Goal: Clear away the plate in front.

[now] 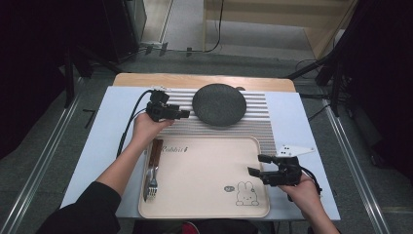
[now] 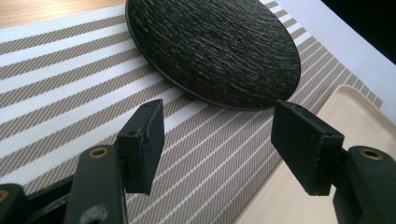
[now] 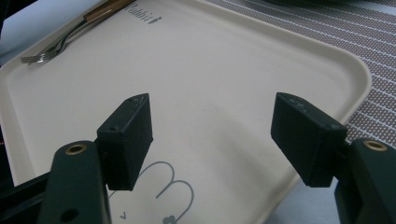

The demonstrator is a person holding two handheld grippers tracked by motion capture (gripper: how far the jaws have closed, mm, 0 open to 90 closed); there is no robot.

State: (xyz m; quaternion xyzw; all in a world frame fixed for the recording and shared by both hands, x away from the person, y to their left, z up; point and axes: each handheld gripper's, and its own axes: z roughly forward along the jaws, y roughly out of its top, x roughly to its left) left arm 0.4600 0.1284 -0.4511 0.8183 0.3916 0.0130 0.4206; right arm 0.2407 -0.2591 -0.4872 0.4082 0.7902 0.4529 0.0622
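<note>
Your left tongs (image 1: 182, 115) gape just short of the dark plate (image 1: 219, 104), ready to grab its rim; your right tongs (image 1: 256, 164) wait open over the tray (image 1: 204, 195).

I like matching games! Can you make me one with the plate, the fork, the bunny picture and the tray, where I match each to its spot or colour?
Things:
1. plate
2. fork
3. bunny
4. tray

Matches:
A. cream, lying on the table nearest the person
B. at the tray's left edge
C. dark and round, on the striped mat
D. drawn in the tray's corner, near the right gripper

Pairs: 1-C, 2-B, 3-D, 4-A
</note>
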